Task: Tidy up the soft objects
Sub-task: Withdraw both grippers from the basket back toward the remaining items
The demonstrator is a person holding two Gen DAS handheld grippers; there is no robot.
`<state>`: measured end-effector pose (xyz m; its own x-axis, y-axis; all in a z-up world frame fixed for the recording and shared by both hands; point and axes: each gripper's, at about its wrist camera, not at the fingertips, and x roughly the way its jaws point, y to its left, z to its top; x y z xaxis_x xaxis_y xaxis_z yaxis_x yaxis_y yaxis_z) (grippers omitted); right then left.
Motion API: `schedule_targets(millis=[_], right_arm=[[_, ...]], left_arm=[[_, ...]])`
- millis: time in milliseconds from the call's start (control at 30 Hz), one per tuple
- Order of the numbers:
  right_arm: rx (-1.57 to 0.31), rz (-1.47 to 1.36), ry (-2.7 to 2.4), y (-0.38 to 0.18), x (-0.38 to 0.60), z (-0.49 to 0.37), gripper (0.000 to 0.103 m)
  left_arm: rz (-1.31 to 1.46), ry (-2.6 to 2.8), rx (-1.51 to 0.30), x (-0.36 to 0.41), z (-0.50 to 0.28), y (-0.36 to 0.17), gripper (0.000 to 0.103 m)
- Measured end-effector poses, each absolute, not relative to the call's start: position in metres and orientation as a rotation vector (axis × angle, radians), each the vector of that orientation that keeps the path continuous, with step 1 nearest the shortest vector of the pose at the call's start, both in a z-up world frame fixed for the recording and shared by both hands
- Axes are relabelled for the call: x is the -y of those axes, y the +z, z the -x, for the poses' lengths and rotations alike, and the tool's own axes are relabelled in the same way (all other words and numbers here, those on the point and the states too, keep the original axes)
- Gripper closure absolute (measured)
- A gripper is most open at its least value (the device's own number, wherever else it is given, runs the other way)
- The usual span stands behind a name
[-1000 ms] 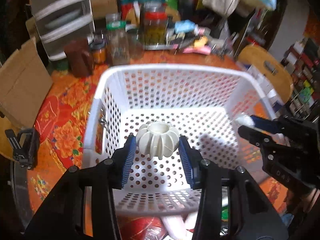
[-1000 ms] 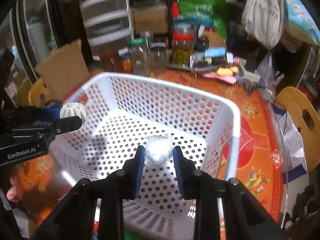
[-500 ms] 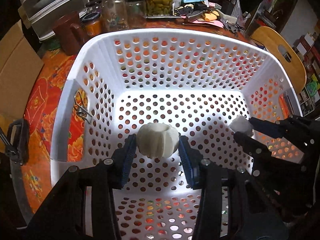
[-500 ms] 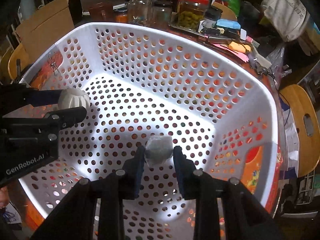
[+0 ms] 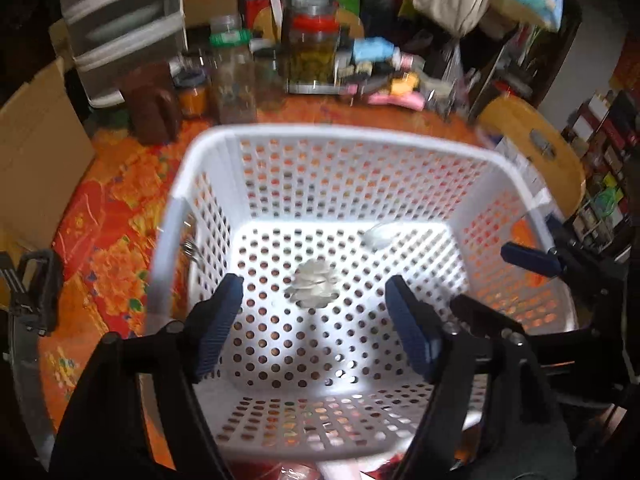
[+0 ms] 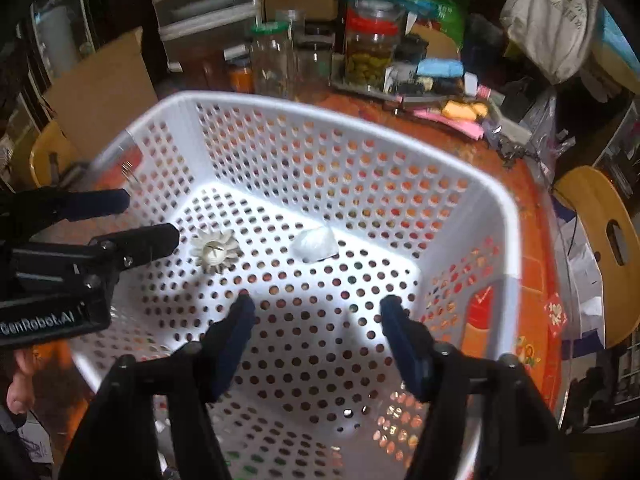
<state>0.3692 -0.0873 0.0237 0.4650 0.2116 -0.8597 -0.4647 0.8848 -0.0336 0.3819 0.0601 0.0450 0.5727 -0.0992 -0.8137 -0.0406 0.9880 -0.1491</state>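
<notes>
A white perforated basket (image 5: pixel 192 184) (image 6: pixel 500 216) stands on the table. A white ribbed soft ball (image 5: pixel 314 284) (image 6: pixel 214 250) lies on the basket floor. A small whitish soft lump (image 5: pixel 380 234) (image 6: pixel 314 244) lies near it, toward the far wall. My left gripper (image 5: pixel 312 320) is open and empty above the basket; it also shows in the right wrist view (image 6: pixel 148 220). My right gripper (image 6: pixel 316 328) is open and empty above the basket; it shows at the right of the left wrist view (image 5: pixel 512 280).
The table has an orange flowered cloth (image 5: pixel 104 248). Several glass jars (image 5: pixel 312 56) (image 6: pixel 368 52) and clutter stand behind the basket. A cardboard box (image 5: pixel 36 140) is at the left, a wooden chair (image 6: pixel 600 240) at the right.
Both grippers have opened and let go. The ribbed ball and the small lump have dropped onto the basket floor. Both grippers have drawn back and up.
</notes>
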Motion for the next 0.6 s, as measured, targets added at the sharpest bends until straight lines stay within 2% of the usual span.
schedule_targets(millis=[100, 167, 200, 300, 333, 367, 600], right_arm=[[-0.938, 0.237, 0.423, 0.043, 0.101, -0.354, 0.029], [-0.901, 0.214, 0.425, 0.053, 0.111, -0.345, 0.027], [-0.886, 0.202, 0.425, 0.058, 0.117, -0.341, 0.026], [-0.857, 0.188, 0.428, 0.066, 0.13, -0.328, 0.014], [-0.848, 0.183, 0.431, 0.067, 0.134, -0.322, 0.004], [-0.835, 0.182, 0.435, 0.068, 0.136, -0.316, 0.0], [-0.679, 0.153, 0.444, 0.074, 0.158, -0.264, 0.0]], left_arm=[[0.134, -0.044, -0.89, -0.062, -0.36, 0.068, 0.022], [0.116, -0.026, -0.847, -0.067, -0.344, 0.081, 0.013], [0.115, -0.022, -0.835, -0.069, -0.339, 0.084, 0.013], [0.122, -0.013, -0.79, -0.077, -0.314, 0.097, 0.011], [0.124, 0.002, -0.759, -0.079, -0.3, 0.102, 0.01], [0.123, 0.016, -0.734, -0.081, -0.29, 0.106, 0.01], [0.124, 0.046, -0.58, -0.084, -0.204, 0.118, 0.001]])
